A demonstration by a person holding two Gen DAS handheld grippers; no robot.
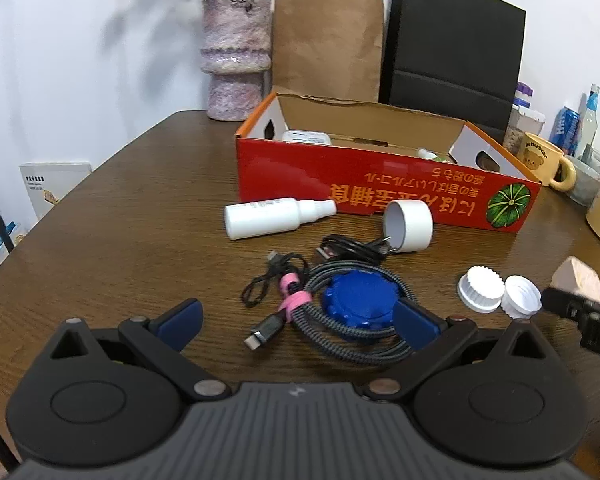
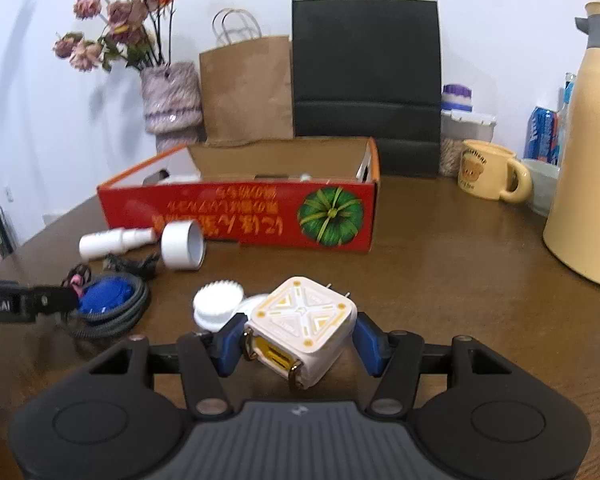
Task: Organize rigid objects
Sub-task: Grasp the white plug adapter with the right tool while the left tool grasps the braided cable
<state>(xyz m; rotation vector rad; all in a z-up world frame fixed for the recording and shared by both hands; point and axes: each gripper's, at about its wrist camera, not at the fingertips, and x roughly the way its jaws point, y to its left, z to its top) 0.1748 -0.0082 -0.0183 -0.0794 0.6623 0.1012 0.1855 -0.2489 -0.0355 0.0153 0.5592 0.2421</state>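
The brown wooden tabletop [image 2: 440, 264] carries everything, and the biggest thing on it is the red cardboard box [image 2: 260, 216] with a green pumpkin printed on its near side; it stands open-topped toward the back, with a few pale items lying low inside that are mostly hidden by the front wall. Behind the box a black paper bag [image 2: 366, 76] and a brown paper bag [image 2: 246, 92] lean at the wall, with a mottled pink vase [image 2: 171, 100] of dried flowers to their left. On the right edge stands a tall cream jug [image 2: 588, 168], and near it a yellow mug [image 2: 490, 176] with a bear on it. In front of the box lie a white spray bottle [image 1: 274, 217] on its side and, just beside its nozzle, a short white tube [image 1: 408, 226] also on its side. Nearer the camera is a coil of grey braided cable [image 1: 356, 344] tied with a pink strap, with a blue round lid [image 1: 356, 300] sitting in the middle of the coil and thin black cables beside it. To the right of the coil two white ribbed caps [image 1: 482, 288] lie touching each other. The right hand-held gripper [image 2: 300, 340] is clamped on a white cube-shaped plug adapter [image 2: 304, 320] with yellow markings, held tilted in front of the box, prongs pointing away. The left hand-held gripper [image 1: 296, 322] has its jaws wide apart over the cable coil, gripping nothing.
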